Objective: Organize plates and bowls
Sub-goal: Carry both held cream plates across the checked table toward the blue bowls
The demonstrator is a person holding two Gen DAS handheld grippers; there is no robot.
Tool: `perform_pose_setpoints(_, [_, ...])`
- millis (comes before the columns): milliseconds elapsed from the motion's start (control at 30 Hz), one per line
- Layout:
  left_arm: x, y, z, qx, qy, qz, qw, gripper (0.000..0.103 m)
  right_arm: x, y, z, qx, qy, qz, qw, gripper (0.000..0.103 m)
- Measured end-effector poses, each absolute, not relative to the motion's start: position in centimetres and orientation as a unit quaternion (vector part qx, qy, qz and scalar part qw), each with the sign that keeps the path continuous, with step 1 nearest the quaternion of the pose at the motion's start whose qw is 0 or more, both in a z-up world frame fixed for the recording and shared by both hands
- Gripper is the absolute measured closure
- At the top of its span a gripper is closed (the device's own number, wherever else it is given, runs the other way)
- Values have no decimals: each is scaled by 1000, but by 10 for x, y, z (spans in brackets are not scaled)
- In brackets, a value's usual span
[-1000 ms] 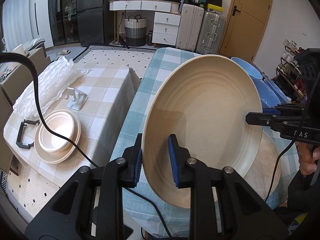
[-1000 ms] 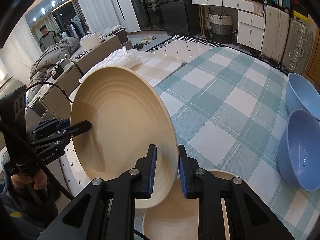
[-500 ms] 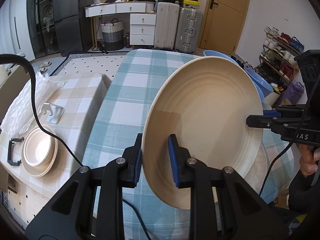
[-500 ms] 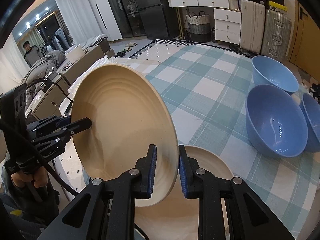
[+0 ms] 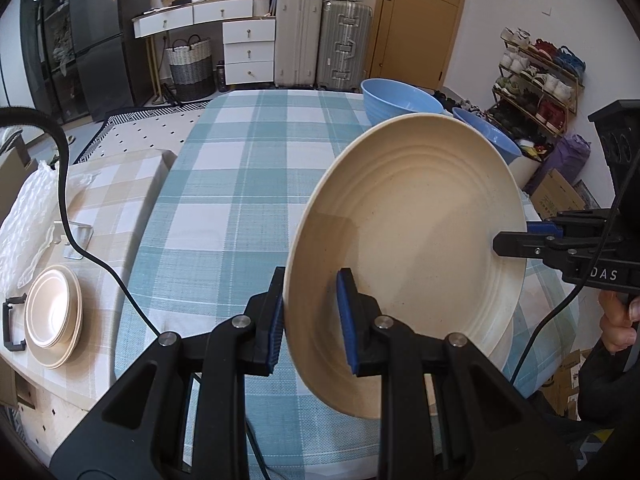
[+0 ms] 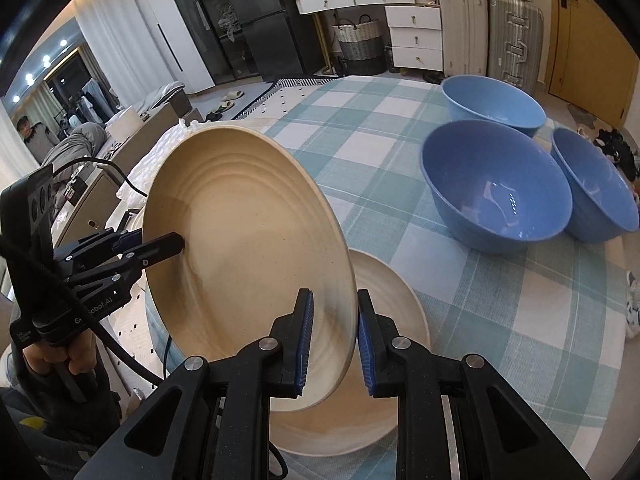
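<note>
A large beige plate [image 5: 412,248] is held tilted on edge above the table, one rim in each gripper. My left gripper [image 5: 310,322] is shut on its near rim; it also shows in the right wrist view [image 6: 160,246]. My right gripper [image 6: 332,340] is shut on the opposite rim of the same plate [image 6: 244,248] and shows in the left wrist view [image 5: 516,242]. A second beige plate [image 6: 384,304] lies flat on the table under the held one. Three blue bowls [image 6: 496,196] stand at the table's right.
The teal checked table [image 5: 240,184] stretches ahead. A stack of small beige plates [image 5: 54,316] sits on a lower beige-checked table to the left, by plastic wrap [image 5: 28,212]. Suitcases, drawers and a shoe rack [image 5: 540,72] stand beyond.
Both grippers have carried the tilted plate to the right along the table. The blue bowls have come further into both views and the small plate stack has slid left.
</note>
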State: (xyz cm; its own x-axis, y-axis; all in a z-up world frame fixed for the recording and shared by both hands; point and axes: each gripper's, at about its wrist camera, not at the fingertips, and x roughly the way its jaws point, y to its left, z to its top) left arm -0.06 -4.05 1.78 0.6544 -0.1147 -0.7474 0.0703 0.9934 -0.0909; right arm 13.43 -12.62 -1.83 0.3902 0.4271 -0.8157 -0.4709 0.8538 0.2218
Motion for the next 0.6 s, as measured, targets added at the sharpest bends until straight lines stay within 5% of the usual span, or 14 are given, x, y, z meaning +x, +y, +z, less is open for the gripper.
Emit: perform_pose_setpoints(600, [16,-71,-6,-10,438,-85,895,82,125,-160,-35,-5,505,235,831,82])
